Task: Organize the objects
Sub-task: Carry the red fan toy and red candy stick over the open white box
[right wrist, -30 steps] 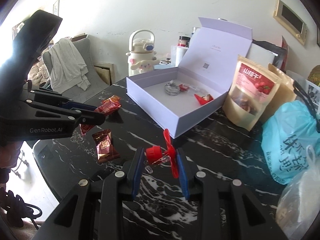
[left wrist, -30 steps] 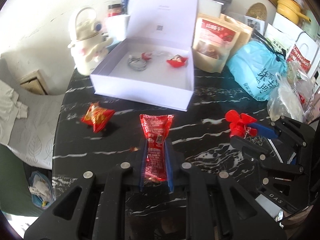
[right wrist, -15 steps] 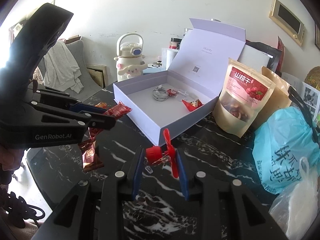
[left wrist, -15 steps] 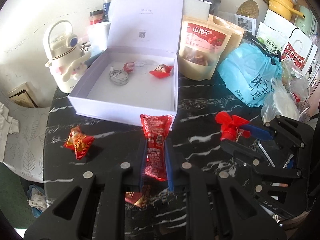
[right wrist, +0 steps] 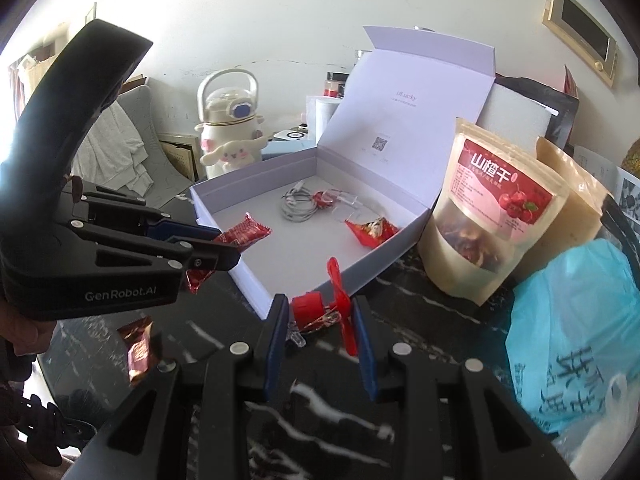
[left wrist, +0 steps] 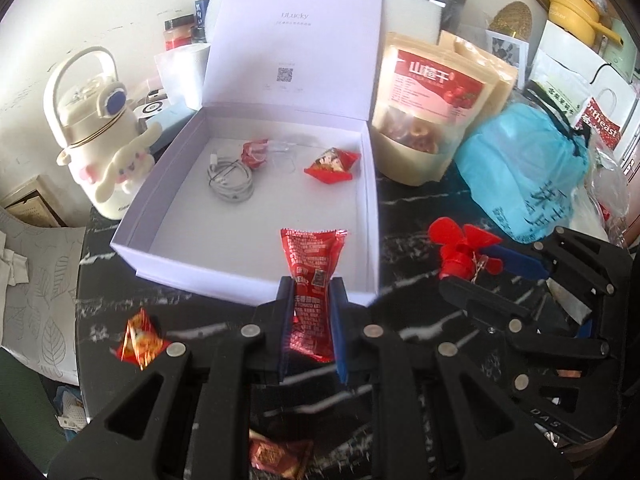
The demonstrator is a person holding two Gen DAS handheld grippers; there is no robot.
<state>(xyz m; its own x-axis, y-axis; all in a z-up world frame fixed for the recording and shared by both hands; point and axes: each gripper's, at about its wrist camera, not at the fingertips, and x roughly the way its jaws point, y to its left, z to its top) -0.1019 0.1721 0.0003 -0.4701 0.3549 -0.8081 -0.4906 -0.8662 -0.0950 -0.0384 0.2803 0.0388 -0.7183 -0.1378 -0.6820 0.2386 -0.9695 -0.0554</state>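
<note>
My left gripper [left wrist: 310, 300] is shut on a red ketchup sachet [left wrist: 312, 264], whose top reaches over the near wall of the open white box [left wrist: 248, 280]. In the right wrist view the same gripper [right wrist: 224, 248] holds the sachet [right wrist: 244, 234] at the box's [right wrist: 256, 280] left corner. My right gripper [right wrist: 320, 320] is shut on a small red fan [right wrist: 320, 308], just short of the box; it also shows as the right gripper [left wrist: 496, 268] with the red fan [left wrist: 460, 252]. Inside the box lie a white cable [left wrist: 230, 178], a small red item [left wrist: 254, 152] and a red snack packet [left wrist: 332, 166].
Two loose red candy packets [left wrist: 138, 340] [left wrist: 280, 454] lie on the black marble table [left wrist: 412, 208]. A cream kettle-shaped bottle [left wrist: 100, 136] stands left of the box. Snack pouches [left wrist: 428, 108] and a blue plastic bag [left wrist: 528, 172] crowd the right side.
Both grippers have moved forward toward the box with their loads. The sachet's top now overhangs the box's near wall; the loose candies have slid back in view.
</note>
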